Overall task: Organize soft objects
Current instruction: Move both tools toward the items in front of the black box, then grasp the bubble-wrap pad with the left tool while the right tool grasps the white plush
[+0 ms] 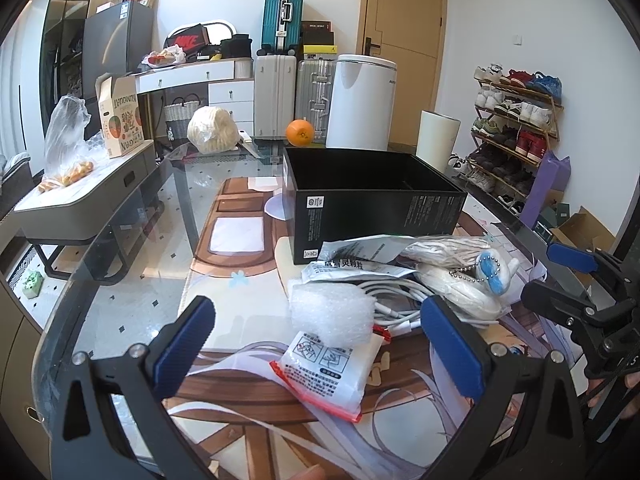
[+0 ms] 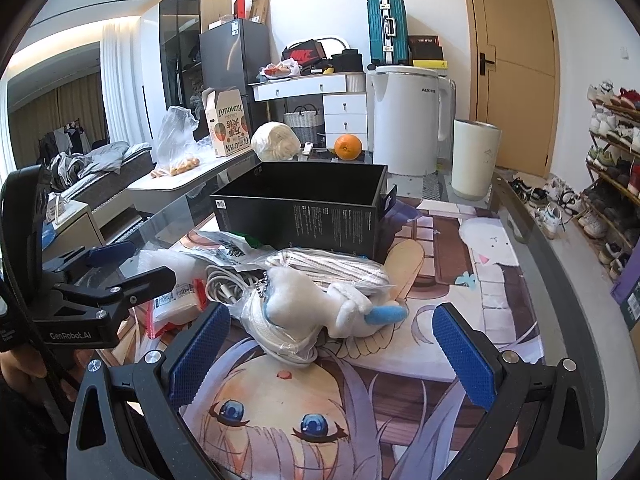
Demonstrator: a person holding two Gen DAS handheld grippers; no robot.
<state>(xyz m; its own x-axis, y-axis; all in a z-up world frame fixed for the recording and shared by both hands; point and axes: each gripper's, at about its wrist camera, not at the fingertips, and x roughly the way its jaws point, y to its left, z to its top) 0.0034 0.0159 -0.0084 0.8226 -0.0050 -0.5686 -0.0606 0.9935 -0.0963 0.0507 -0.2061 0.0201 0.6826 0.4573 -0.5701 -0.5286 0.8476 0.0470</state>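
A pile of soft things lies on the printed mat in front of an open black box (image 1: 376, 204) (image 2: 308, 216). It holds a bubble-wrap wad (image 1: 332, 312), a white sachet with red edge (image 1: 332, 376), a white cable (image 1: 400, 312) (image 2: 224, 280), a foil packet (image 1: 352, 264), bagged white cloth (image 1: 460, 292) (image 2: 332, 268) and a white-and-blue plush keychain (image 1: 496, 272) (image 2: 320, 304). My left gripper (image 1: 320, 344) is open, just short of the sachet and bubble wrap. My right gripper (image 2: 332, 344) is open, with the plush between its fingers.
Behind the box stand a white kettle (image 2: 408, 120), a cream cup (image 2: 474, 160), an orange (image 2: 348, 147) and a bagged round thing (image 2: 276, 142). The glass table's edge (image 1: 80, 280) runs along the left. A shoe rack (image 1: 516, 120) stands at right.
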